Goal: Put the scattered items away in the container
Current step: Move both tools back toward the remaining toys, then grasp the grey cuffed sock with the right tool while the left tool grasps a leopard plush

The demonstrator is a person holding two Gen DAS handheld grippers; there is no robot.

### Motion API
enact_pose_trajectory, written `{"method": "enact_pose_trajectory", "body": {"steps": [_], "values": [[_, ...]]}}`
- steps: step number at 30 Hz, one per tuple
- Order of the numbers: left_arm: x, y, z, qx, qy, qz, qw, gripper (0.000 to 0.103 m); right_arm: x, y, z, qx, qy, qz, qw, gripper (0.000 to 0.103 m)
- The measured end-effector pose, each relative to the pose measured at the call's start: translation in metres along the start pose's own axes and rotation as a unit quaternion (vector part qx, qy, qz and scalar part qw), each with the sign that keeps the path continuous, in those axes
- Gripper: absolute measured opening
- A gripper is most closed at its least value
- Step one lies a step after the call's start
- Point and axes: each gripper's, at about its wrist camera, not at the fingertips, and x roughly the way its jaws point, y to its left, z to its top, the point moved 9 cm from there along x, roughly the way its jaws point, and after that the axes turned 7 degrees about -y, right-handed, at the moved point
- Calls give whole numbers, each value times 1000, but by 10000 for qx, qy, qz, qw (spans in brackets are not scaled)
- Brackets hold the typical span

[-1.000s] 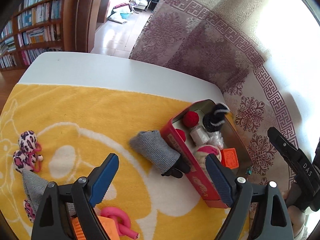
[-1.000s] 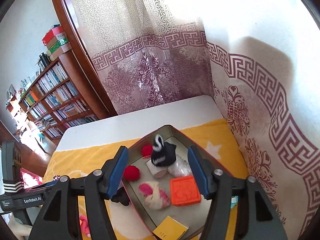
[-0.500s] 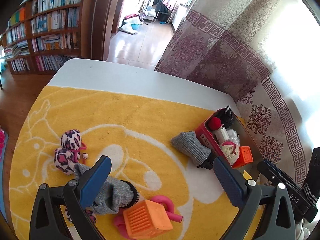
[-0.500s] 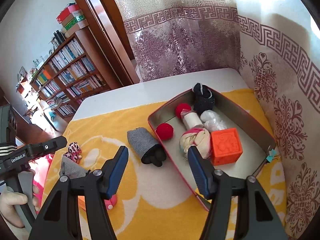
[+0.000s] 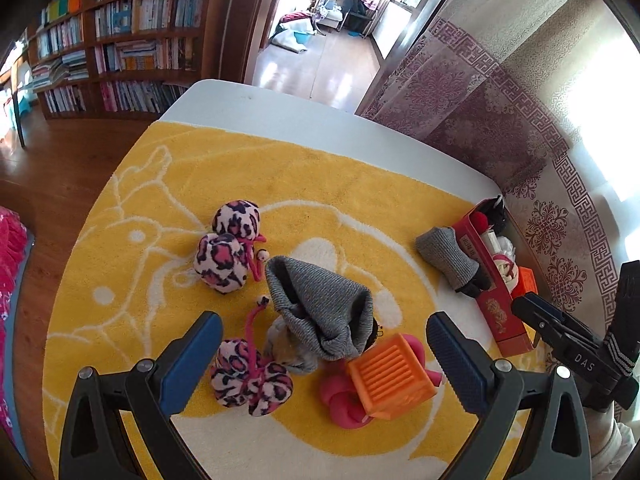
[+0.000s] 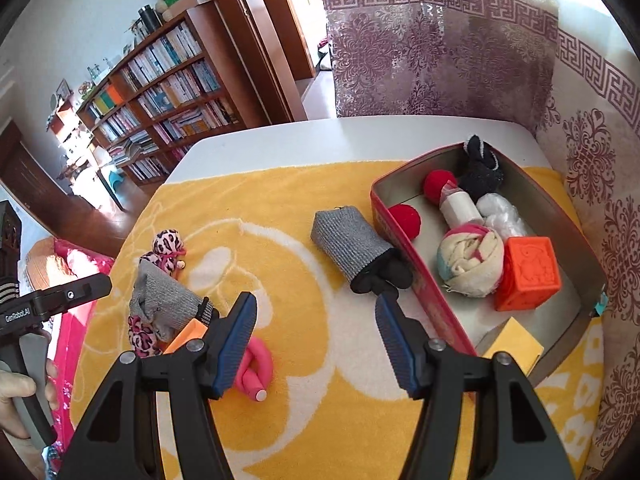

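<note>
A red tin (image 6: 558, 216) at the right of the yellow towel (image 6: 256, 216) holds red balls, a rolled cloth, an orange cube (image 6: 529, 274) and other small items; it also shows in the left wrist view (image 5: 494, 304). A grey-and-black glove (image 6: 352, 246) lies against the tin's left wall. My left gripper (image 5: 320, 356) is open and empty above a crumpled grey glove (image 5: 320, 312), an orange block (image 5: 390, 374), a pink knotted tube (image 5: 344, 400) and leopard-print pompoms (image 5: 228, 246). My right gripper (image 6: 316, 344) is open and empty, just short of the grey-and-black glove.
The towel covers a white table (image 5: 304, 120) whose far edge meets a patterned curtain (image 6: 440, 48). Bookshelves (image 5: 132, 44) and a doorway stand beyond. A yellow card (image 6: 512, 344) lies at the tin's near end.
Both grippers have pulled back and swung left. The left view now takes in the pile of scattered items; the right gripper has moved off the tin toward the grey-and-black glove. Both stay open.
</note>
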Motion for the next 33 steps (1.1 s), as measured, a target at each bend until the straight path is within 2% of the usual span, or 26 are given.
{"method": "enact_pose_trajectory", "body": {"steps": [5,10,21,27,33], "values": [[-2,16,-4,-93,62,-19,9999,103,19,6,1,-257,209,-69,9994,66],[-2,31,-7,-144,108,-11,9998,103,45,4,3,-507,433,-310,9973,66],[6,62,-11,-308,251,54,9992,103,89,2,17,-976,630,-739,9905,66],[17,68,-5,-307,302,56,9991,103,107,-6,11,-1286,769,-1146,9820,66],[40,76,12,-294,362,126,9988,103,118,-10,9,-1389,859,-1297,9780,66]]}}
